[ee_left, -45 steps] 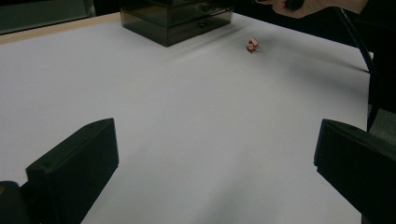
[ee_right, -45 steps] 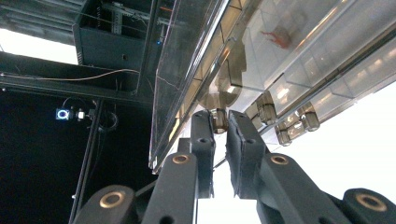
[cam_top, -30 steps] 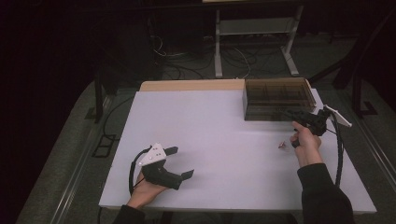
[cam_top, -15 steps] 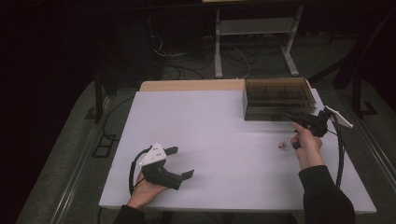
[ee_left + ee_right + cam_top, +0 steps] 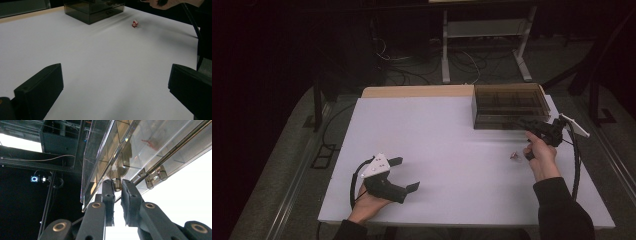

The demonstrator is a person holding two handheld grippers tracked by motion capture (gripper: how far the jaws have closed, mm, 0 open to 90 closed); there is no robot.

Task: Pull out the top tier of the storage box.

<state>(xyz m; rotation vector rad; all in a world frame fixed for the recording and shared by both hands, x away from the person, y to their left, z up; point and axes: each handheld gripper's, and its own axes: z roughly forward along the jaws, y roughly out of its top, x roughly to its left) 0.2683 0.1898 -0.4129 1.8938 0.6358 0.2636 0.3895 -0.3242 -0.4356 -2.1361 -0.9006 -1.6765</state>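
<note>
R gripper (image 5: 539, 131) is up against the front of the box (image 5: 509, 107), a smoky clear drawer unit at the far right of the table (image 5: 447, 135). In the right gripper view the jaws are nearly together, pinching a small knob (image 5: 116, 184) on a drawer front; pads press it from both sides. A second knob (image 5: 156, 178) sits just beside, free. The view is rolled, so the box runs diagonally.

L gripper (image 5: 404, 175) rests low on the table near the front-left edge, held in the left hand (image 5: 369, 197), well apart from the box. Its jaws stand wide apart w/ nothing between them, just bare table.

A small red-and-white bit (image 5: 513, 155) lies on the table near the right hand (image 5: 539, 157), between it and the table's middle; also seen from the L gripper view (image 5: 135, 23), in front of the box. Too small to tell what it is.
</note>
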